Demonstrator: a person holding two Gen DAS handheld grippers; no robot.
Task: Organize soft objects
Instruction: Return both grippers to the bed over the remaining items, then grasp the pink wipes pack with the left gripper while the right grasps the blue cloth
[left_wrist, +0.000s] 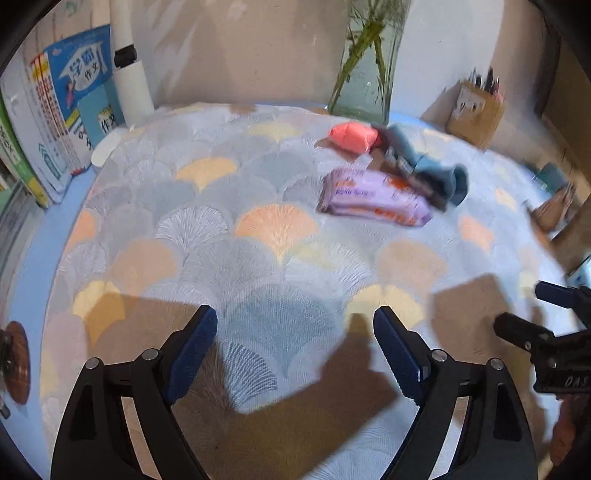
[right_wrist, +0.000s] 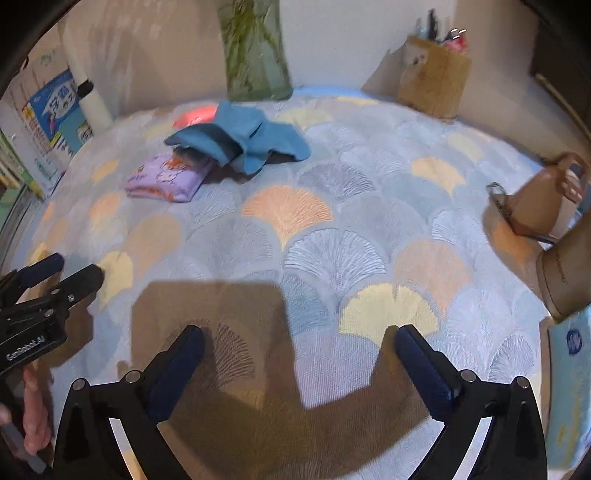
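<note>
A purple tissue pack (left_wrist: 373, 195) lies on the fan-patterned mat (left_wrist: 258, 236) at the far side. A blue cloth (left_wrist: 439, 170) lies crumpled beside and partly over it, with a pink soft item (left_wrist: 352, 136) behind. The right wrist view shows the same pack (right_wrist: 168, 177), cloth (right_wrist: 243, 142) and pink item (right_wrist: 194, 116). My left gripper (left_wrist: 295, 332) is open and empty, low over the near mat. My right gripper (right_wrist: 299, 350) is open and empty, also over the near mat. Each gripper shows at the edge of the other's view.
A glass vase with green stems (left_wrist: 367, 66) stands at the back by the wall. Books (left_wrist: 70, 110) lean at the left beside a white cylinder (left_wrist: 129, 74). A wooden pen holder (right_wrist: 436, 79) is back right. A brown bag (right_wrist: 543, 206) and blue-white package (right_wrist: 570, 387) sit at the right.
</note>
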